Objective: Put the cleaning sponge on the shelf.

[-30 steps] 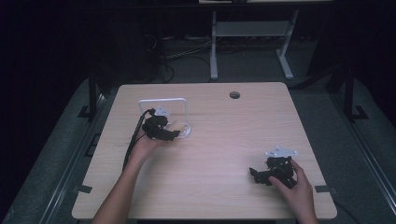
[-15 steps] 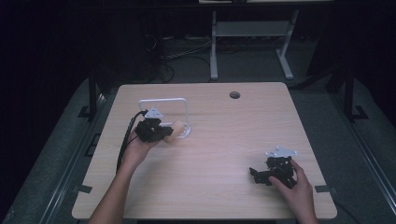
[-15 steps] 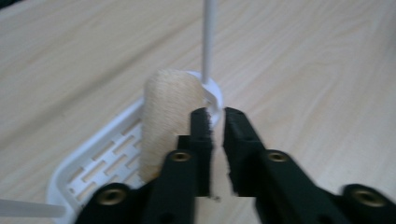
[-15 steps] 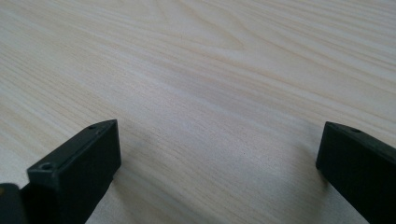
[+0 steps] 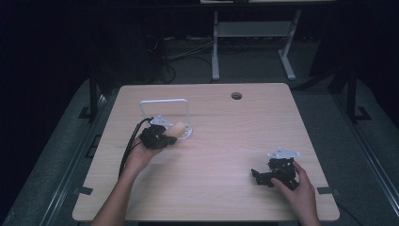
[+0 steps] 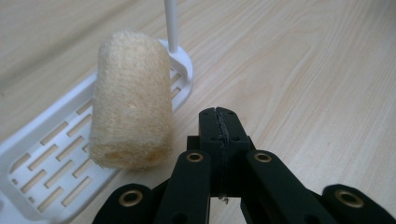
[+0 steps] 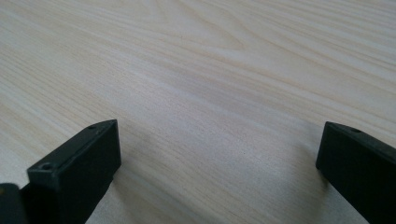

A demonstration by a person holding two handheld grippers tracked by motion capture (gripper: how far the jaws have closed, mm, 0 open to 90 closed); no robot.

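A beige loofah roll [image 6: 130,102] lies on the slotted base of a white rack [image 6: 51,158] with a tall wire handle [image 5: 162,101]. In the high view the loofah roll [image 5: 178,128] rests at the rack's right end. My left gripper [image 6: 219,119] is just beside the roll, its jaws pressed together with nothing between them. In the high view the left gripper [image 5: 170,140] sits at the rack's near side. My right gripper [image 7: 217,140] hovers low over bare wood with its jaws wide apart. It appears at the table's front right as the right gripper [image 5: 256,175].
The wooden table [image 5: 226,136] has a round cable hole [image 5: 236,96] near its far edge. A white desk frame [image 5: 254,42] and cables stand on the dark floor beyond it.
My left gripper has drawn back slightly toward the person, away from the rack, and the loofah roll lies free on the rack. The right gripper has kept still.
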